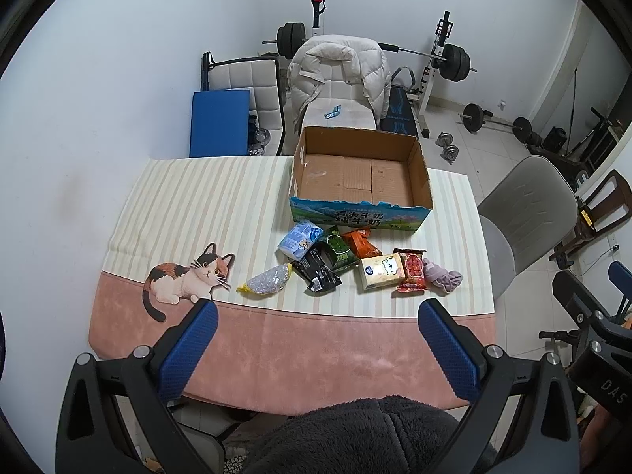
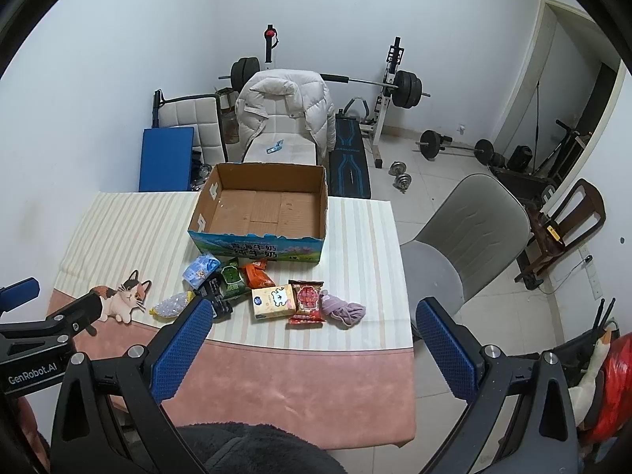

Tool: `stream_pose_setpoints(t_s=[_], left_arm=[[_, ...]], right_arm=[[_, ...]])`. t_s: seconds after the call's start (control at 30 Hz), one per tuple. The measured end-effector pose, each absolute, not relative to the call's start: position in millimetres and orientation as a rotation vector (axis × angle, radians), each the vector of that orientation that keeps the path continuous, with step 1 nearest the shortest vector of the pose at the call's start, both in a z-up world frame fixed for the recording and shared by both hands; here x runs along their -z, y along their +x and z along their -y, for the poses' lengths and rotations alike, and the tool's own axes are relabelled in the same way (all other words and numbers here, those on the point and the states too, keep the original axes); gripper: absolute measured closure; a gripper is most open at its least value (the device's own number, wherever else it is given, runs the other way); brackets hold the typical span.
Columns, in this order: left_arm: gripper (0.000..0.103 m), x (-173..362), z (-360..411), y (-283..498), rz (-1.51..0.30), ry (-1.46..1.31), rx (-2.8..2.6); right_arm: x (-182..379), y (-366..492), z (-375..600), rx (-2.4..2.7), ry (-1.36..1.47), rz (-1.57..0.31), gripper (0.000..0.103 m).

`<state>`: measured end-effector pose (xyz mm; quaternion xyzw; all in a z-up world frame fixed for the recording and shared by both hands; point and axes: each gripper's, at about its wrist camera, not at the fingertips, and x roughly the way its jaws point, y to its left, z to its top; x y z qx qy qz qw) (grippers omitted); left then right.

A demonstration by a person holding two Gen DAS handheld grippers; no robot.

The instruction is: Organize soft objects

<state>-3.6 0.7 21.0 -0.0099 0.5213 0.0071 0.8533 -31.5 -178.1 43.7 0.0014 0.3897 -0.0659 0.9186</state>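
While both grippers, left (image 1: 318,308) and right (image 2: 316,306), hover with fingers spread wide and empty, snack packets (image 1: 335,254) lie clustered beside an open box (image 1: 359,175).

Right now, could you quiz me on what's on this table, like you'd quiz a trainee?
1. True or false: the open cardboard box already holds items.
2. Which lies farthest right in the row: (a) the crumpled purple cloth, (b) the yellow tissue pack, (c) the silver glittery pouch?
3. Are the left gripper and right gripper open or shut?

Key: 1 false; 2 a; 3 both open, holding nothing.
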Motion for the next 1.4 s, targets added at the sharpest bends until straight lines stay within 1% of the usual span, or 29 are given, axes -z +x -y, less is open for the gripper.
stream_pose_setpoints(t_s=[1.1, 1.3, 1.4], left_arm=[[0.000, -27, 2, 3, -1.081, -0.026, -0.008], [0.000, -17, -4, 17, -1.088, -0.034, -0.017], [0.000, 6, -15, 31, -1.093, -0.044, -0.058]], right_arm=[[-46, -27, 182, 0.139, 0.012, -0.776, 0.000], [-35, -21, 184, 0.129, 0.034, -0.786, 0.000], [-18, -6, 187, 0.105, 0.055, -0.818, 0.000]])
